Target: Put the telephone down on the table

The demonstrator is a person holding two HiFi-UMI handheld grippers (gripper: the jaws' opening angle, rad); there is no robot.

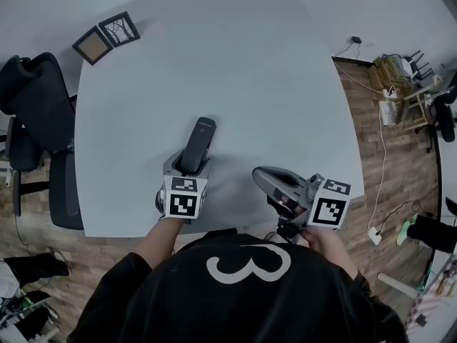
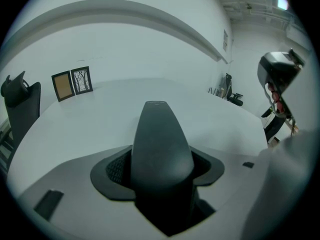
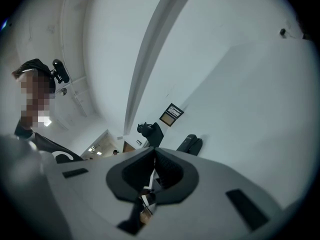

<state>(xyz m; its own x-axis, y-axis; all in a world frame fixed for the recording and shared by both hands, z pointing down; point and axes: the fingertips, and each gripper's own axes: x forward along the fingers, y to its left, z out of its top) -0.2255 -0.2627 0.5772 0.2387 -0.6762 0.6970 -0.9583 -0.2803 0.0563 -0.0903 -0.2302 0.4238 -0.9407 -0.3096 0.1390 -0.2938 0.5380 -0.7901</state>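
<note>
Slim black plastic telephone handset (image 1: 198, 146) clamped in left gripper (image 1: 187, 166), long axis pointing away across pale grey table (image 1: 250, 70), lower end hidden between jaws, right gripper (image 1: 260, 177) closed, empty.

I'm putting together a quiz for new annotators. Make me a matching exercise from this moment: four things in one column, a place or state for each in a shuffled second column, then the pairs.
Things:
1. black telephone handset
2. right gripper
3. two small picture frames
4. black office chair

Places or states:
A. jaws closed on nothing
B. at the far left corner of the white table
C. clamped between the jaws of the left gripper
D. on the floor beside the table's left edge

Pairs: 1-C, 2-A, 3-B, 4-D
</note>
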